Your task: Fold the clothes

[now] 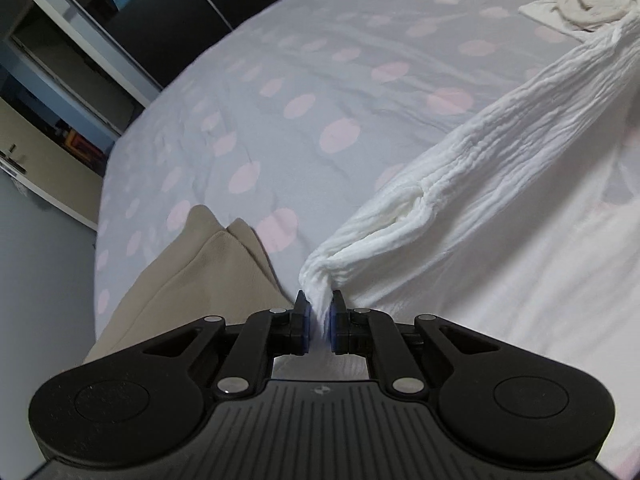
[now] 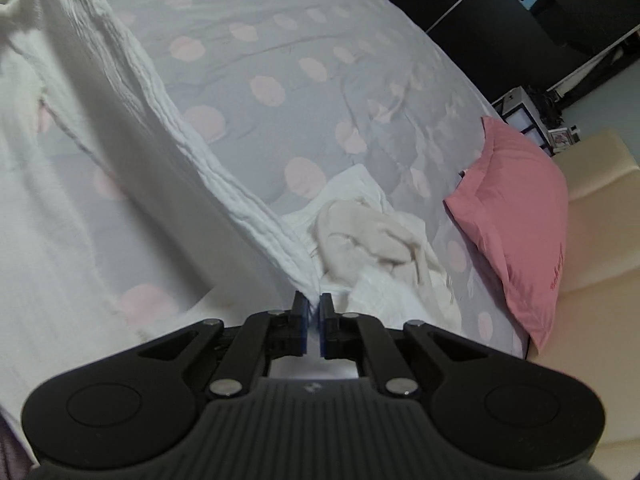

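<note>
A white crinkled garment (image 1: 500, 168) is stretched in the air above the bed between my two grippers. My left gripper (image 1: 319, 312) is shut on one bunched end of it. The taut upper edge runs up to the right, out of the left wrist view. In the right wrist view the same white garment (image 2: 132, 92) runs from the top left down to my right gripper (image 2: 314, 312), which is shut on its other end. The rest of the cloth hangs down below that edge and drapes toward the bed.
The bed (image 1: 304, 80) has a grey cover with pink dots. A folded beige cloth (image 1: 208, 272) lies near my left gripper. A crumpled cream and white pile (image 2: 368, 240) lies near my right gripper, next to a pink pillow (image 2: 516, 208). Dark wardrobe doors (image 1: 168, 12) stand beyond the bed.
</note>
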A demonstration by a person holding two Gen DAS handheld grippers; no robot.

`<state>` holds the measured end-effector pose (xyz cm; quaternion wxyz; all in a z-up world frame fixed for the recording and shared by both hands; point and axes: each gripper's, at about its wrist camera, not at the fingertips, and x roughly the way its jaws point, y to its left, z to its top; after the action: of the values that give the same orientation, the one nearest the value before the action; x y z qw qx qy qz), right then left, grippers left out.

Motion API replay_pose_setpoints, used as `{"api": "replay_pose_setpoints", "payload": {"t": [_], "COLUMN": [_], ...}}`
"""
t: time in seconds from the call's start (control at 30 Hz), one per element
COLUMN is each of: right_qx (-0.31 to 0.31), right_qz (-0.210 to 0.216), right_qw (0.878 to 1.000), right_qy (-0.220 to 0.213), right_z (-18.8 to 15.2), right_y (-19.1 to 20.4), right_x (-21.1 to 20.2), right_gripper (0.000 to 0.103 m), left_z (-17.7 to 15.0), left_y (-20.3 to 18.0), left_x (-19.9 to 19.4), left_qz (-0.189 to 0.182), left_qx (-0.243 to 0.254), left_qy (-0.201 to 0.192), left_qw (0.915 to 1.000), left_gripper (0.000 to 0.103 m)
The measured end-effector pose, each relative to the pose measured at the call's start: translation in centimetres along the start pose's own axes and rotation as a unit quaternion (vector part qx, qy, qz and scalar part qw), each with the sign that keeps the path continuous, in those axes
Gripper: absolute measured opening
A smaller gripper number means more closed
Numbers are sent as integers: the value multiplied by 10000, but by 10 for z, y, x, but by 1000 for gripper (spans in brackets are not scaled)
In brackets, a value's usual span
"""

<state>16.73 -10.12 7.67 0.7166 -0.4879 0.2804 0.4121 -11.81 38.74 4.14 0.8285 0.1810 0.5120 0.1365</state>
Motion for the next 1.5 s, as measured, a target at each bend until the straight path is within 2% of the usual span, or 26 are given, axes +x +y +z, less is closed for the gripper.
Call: {"api": "replay_pose_setpoints", "payload": {"t": [0.2,0.5,0.87,1.03,1.2,1.3,1.37,1.5], "right_qx": [250,530,349,187,-20,-70,-50,7], "right_qz": [6,376,1246,1631,2068,2153,2193,2364], "right_qw": [9996,9979,9911,9845,9742,9712,9698,9647], "right_qy": [-163,-60,302,615,904,1022,1071,1164], "right_z": [-49,-117,-152,-161,-168,-172,-174,-178], "right_y": [38,101,153,176,199,204,205,208], "right_x": [-38,-50,-48,-35,-20,-14,-11,-9], "right_gripper": [6,6,6,6,6,6,6,6], "left_z": [-44,-108,-163,-178,-185,-189,-187,-181], "left_y": [-13,-52,-85,-108,-110,-111,-107,-96], "left_x": [-46,-74,-68,-57,-58,-58,-62,-75], "left_qz": [-68,-401,-657,-736,-920,-1030,-1113,-1572], "left_qx": [164,890,1691,2280,2260,2247,2033,1549], "left_qy": [-252,-107,368,576,672,729,630,260], "left_qw": [9995,9952,9827,9692,9675,9662,9707,9750], "left_gripper": [7,7,7,9,15,18,21,38]}}
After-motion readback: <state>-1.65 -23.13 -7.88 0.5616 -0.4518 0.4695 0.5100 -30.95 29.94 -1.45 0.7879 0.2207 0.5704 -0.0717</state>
